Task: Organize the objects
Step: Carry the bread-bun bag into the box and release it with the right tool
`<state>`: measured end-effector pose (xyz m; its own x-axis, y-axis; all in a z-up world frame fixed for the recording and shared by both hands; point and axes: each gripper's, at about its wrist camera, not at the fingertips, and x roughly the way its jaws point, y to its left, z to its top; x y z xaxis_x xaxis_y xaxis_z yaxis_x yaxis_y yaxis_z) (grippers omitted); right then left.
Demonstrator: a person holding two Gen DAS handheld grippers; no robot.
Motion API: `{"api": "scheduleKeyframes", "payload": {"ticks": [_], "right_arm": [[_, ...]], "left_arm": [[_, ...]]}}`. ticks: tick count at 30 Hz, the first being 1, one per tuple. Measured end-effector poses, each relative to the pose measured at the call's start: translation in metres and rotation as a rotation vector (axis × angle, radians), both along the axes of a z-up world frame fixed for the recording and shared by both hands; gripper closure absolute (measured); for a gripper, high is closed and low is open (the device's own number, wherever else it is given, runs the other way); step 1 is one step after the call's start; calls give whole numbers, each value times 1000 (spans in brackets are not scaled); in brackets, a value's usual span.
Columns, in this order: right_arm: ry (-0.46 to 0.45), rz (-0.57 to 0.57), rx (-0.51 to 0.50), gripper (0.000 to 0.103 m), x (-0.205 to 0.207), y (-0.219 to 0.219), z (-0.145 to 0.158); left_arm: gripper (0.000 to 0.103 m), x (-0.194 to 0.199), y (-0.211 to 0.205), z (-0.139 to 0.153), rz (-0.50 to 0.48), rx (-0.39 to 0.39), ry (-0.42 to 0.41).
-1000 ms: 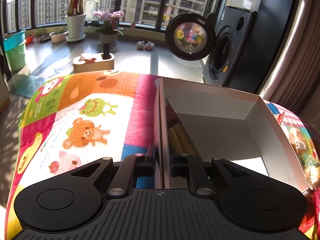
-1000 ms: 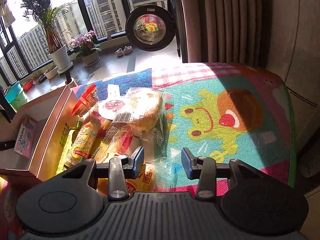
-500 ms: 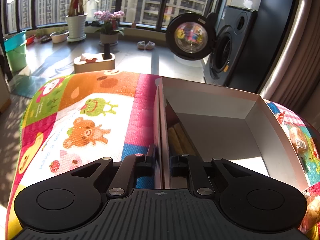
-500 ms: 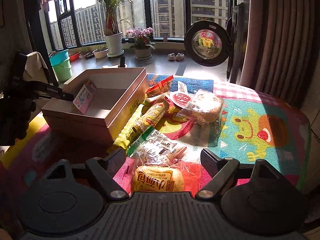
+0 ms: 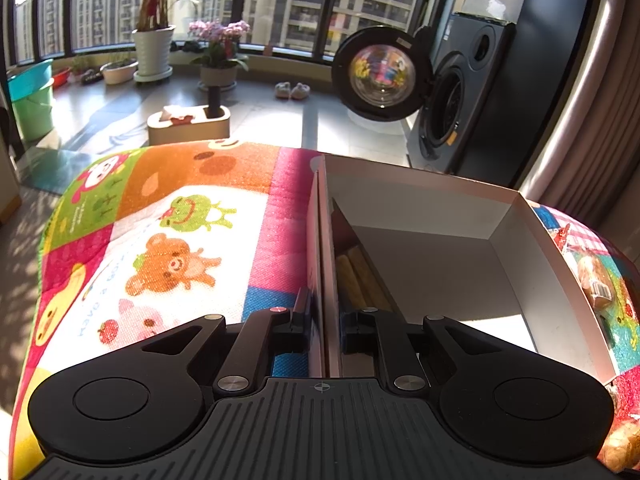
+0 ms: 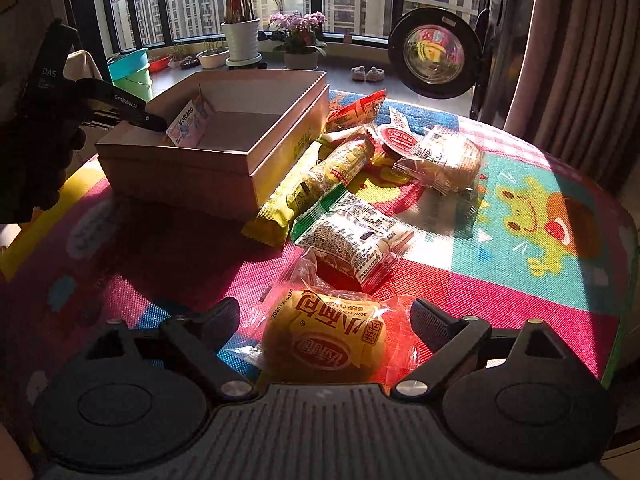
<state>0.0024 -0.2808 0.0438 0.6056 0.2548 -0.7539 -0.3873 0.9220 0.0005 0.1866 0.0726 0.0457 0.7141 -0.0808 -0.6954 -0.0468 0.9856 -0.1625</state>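
The colourful cartoon-animal play mat [image 6: 520, 216] lies under both tools. The open pinkish cardboard box [image 5: 420, 200] sits straight ahead of the left gripper [image 5: 323, 324], whose 2 fingers are clamped on its near wall (1 finger inside, 1 outside). The small bread bun in a red-and-clear wrapper [image 6: 324, 344] lies between the widely spread fingers of the right gripper [image 6: 325, 316], unclamped; other snack packets [image 6: 352, 236] lie beyond it.
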Motion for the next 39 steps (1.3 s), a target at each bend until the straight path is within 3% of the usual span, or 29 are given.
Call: {"api": "scheduleKeyframes", "payload": {"ticks": [6, 11, 14, 20, 29, 36, 39], "right_arm": [[2, -42, -98, 7, 4, 15, -5], [25, -162, -22, 23, 17, -12, 6], [30, -187, 11, 26, 16, -21, 14], [28, -125, 42, 26, 1, -4, 31], [22, 57, 124, 26, -16, 46, 58], [-122, 92, 188, 26, 32, 84, 95], [-123, 60, 244, 27, 71, 99, 104]], "left_arm": [[89, -1, 0, 0, 0, -7, 1], [89, -1, 0, 0, -1, -7, 0], [89, -1, 0, 0, -3, 0, 0], [89, -1, -1, 1, -5, 3, 1], [88, -1, -1, 0, -7, 3, 0], [88, -1, 0, 0, -13, -6, -2], [88, -1, 0, 0, -13, -7, -2]]}}
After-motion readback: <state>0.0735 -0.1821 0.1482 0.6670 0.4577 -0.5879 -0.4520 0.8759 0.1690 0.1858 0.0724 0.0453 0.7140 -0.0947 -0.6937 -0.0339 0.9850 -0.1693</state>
